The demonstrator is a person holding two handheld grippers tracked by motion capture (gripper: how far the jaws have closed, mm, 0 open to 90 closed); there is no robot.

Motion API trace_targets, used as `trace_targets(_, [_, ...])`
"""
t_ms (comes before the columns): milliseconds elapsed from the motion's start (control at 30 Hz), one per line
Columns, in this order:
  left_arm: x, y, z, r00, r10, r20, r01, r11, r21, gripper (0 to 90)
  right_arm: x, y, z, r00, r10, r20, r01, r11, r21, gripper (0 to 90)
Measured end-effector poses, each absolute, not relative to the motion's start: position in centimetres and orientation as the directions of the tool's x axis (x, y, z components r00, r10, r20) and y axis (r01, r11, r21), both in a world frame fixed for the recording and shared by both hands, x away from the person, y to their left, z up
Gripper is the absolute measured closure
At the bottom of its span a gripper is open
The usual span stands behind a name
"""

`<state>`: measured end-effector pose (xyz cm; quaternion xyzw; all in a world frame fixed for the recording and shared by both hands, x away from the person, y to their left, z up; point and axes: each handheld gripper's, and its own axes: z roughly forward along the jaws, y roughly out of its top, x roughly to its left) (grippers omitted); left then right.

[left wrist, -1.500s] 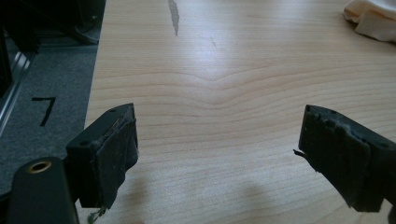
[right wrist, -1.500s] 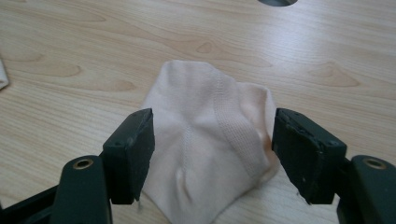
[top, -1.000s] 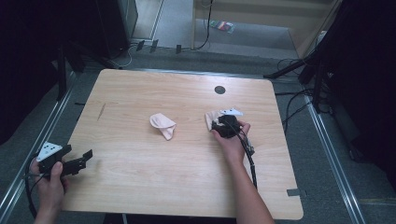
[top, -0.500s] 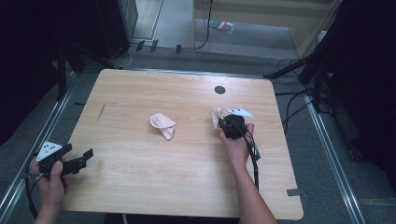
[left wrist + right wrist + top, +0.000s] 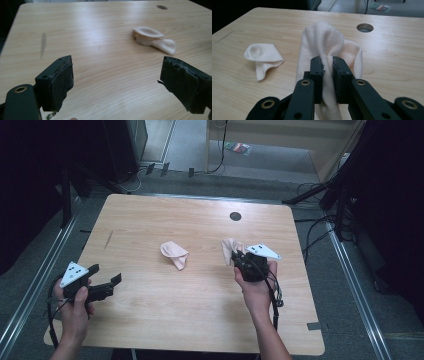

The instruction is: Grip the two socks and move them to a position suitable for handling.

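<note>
Right gripper view: right tongs [image 5: 327,72] clamped on a bunched fold of the cream sock [image 5: 324,45], lifted just right of the second sock [image 5: 175,254] at desk [image 5: 150,320] centre. Soft, light, limp; pinch thick folds. Left tongs [image 5: 125,82] apart, empty.

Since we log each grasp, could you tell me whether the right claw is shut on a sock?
Shut on it. The right claw pinches a bunched fold of the sock between its jaws, which have just been closing.

No legible text, label, brand, number or sign appears on any surface in the high view or either gripper view.
</note>
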<state>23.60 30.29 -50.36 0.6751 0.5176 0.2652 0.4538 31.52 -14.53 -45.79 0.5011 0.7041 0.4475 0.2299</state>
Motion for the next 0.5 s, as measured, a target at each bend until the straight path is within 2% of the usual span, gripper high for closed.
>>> trace_targets(233, [24.4,25.8,-49.9,0.405,0.904,-0.138,0.448,-0.065,0.892,11.7,28.8,-13.2,-46.4,-0.438,0.887,0.147,0.512,0.111,0.852,79.7])
trace_targets(500, [25.1,21.5,-50.1,0.468,0.871,-0.146,0.44,-0.087,0.894,11.7,27.4,-11.8,-47.6,-0.46,0.875,0.148,0.528,0.136,0.838,79.7])
